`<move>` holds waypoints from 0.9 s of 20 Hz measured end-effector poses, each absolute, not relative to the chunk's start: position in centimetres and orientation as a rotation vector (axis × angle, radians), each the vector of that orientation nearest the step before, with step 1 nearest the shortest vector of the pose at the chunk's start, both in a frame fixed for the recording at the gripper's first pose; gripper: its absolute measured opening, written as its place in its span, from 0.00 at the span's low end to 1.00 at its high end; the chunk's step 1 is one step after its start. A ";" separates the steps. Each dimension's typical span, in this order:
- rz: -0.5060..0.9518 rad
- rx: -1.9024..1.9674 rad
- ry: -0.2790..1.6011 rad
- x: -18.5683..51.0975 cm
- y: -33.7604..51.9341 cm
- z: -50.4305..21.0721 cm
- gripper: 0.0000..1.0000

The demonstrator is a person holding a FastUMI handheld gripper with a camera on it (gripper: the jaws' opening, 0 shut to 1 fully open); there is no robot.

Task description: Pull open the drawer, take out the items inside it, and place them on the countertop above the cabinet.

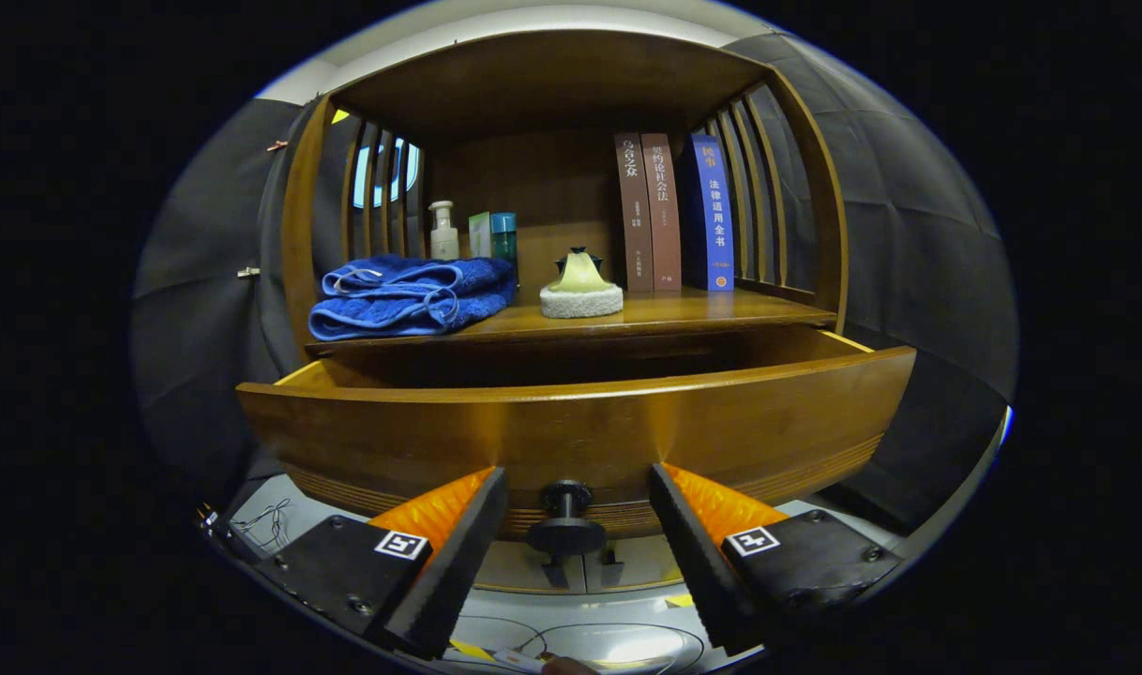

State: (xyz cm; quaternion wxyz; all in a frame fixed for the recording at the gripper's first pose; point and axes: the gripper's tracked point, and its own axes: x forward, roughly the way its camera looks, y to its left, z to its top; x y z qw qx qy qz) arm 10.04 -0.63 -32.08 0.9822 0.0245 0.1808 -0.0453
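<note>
While the drawer [571,427] stands pulled well out from the cabinet [571,84], the claw [578,511] sits wide open and holds nothing, one finger on each side of the dark knob [566,525] and neither touching it. The knob lies between the fingertips, low on the drawer's front panel.

By the look of it, the pulling step is done or nearly so, and the taking-out step comes next. The drawer's inside is hidden behind its tall front and lies in shadow, so I cannot tell what is in it.

On the desk [665,314] above the drawer lie a folded blue towel [412,298], a small yellow-and-white round thing [581,286], some bottles [444,232] at the back, and three books [669,214] standing upright to the right.

The next move likely calls for lifting the claw clear of the knob, raising it over the front edge, and tipping it down to see and reach the contents. Room to set things down seems best in front of the books, or between the towel and the round thing.
</note>
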 end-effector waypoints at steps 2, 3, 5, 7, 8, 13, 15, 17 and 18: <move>-0.088 0.050 0.359 11.4 -0.8 -32.2 1.00; -0.087 0.050 0.356 12.2 -0.8 -32.3 1.00; -0.085 0.048 0.352 13.6 -1.0 -32.5 1.00; -0.086 0.048 0.349 14.7 -1.1 -32.6 1.00; -0.086 0.049 0.347 15.3 -1.2 -32.8 1.00; -0.088 0.051 0.343 17.2 -1.1 -32.7 1.00; -0.091 0.051 0.342 17.6 -1.0 -32.8 1.00; -0.094 0.050 0.336 17.5 -1.1 -32.7 1.00; -0.094 0.052 0.332 17.6 -1.0 -32.7 1.00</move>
